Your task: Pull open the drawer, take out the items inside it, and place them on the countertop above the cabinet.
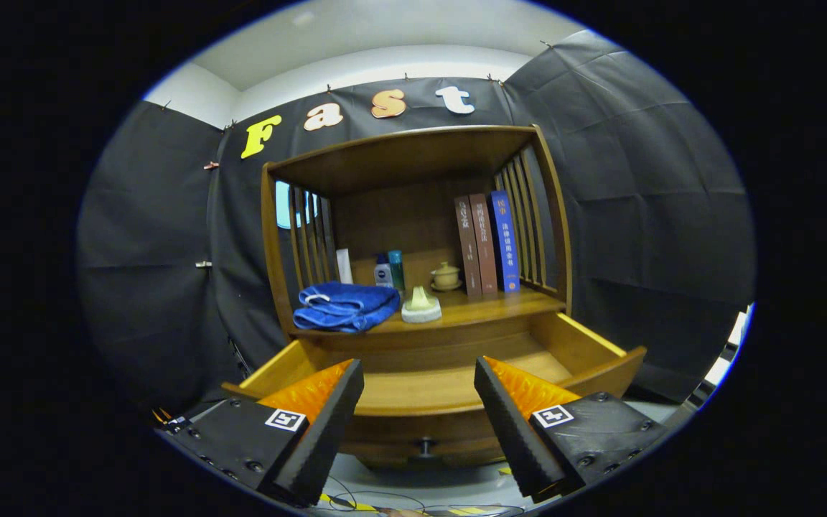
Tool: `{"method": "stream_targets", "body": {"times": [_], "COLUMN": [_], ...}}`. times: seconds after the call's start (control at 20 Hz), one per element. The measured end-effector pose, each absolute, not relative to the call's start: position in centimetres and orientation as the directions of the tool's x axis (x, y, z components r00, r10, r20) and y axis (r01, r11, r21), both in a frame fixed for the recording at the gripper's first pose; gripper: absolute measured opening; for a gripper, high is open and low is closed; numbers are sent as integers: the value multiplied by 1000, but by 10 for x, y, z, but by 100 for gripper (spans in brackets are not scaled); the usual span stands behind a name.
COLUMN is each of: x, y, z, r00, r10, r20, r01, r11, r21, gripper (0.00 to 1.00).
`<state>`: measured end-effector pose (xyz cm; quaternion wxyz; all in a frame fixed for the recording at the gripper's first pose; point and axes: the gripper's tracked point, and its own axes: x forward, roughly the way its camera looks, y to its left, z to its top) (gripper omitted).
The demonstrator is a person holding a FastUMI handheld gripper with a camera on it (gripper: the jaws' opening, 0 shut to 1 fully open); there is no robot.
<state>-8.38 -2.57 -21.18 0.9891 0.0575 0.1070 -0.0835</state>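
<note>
A wooden cabinet stands ahead with its drawer [600,359] pulled out toward me; the bare wooden drawer floor shows between and beyond my fingers. Its dark knob [424,446] sits low on the drawer front, between the fingers. On the countertop [485,307] above lie a folded blue towel [345,305] at the left and a pale soap-like item on a white dish [421,305] in the middle. My gripper [419,388] is open, hovering in front of the drawer front with nothing between its fingers.
At the back of the countertop stand a white tube [344,266], two small bottles [390,271], a lidded cup on a saucer [446,276] and three upright books [489,244]. Slatted side walls and a top board enclose the shelf. Cables lie on the floor below.
</note>
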Motion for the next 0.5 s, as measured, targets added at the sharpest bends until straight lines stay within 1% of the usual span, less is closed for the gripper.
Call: {"method": "stream_targets", "body": {"times": [0.3,0.5], "x": [-89,-73], "y": [-22,-21], "z": [-275,-294], "r00": [948,940], "r10": [-155,-144], "r20": [-280,-309], "r01": [186,177], "r11": [978,981], "r21": [90,80], "gripper": [99,99]}}
